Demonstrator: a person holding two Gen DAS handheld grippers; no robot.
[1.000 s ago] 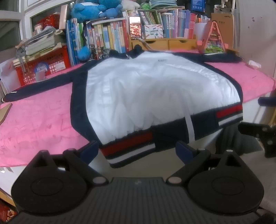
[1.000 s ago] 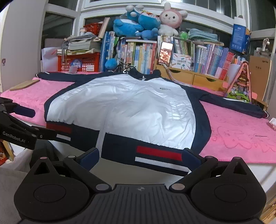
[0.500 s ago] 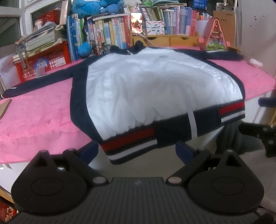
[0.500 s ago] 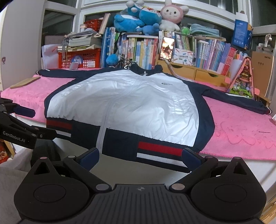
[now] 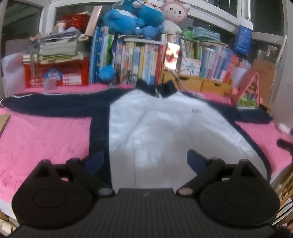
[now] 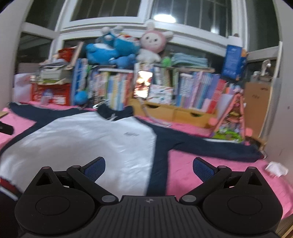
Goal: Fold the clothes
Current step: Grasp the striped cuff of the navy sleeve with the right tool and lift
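A crowded row of upright books (image 5: 139,62) runs along the back of the pink-covered table (image 5: 45,135), with blue and pink plush toys (image 6: 126,47) on top, a red crate (image 5: 56,73) to its left, wooden drawers (image 6: 174,113) to its right, and dark windows (image 6: 183,11) above.
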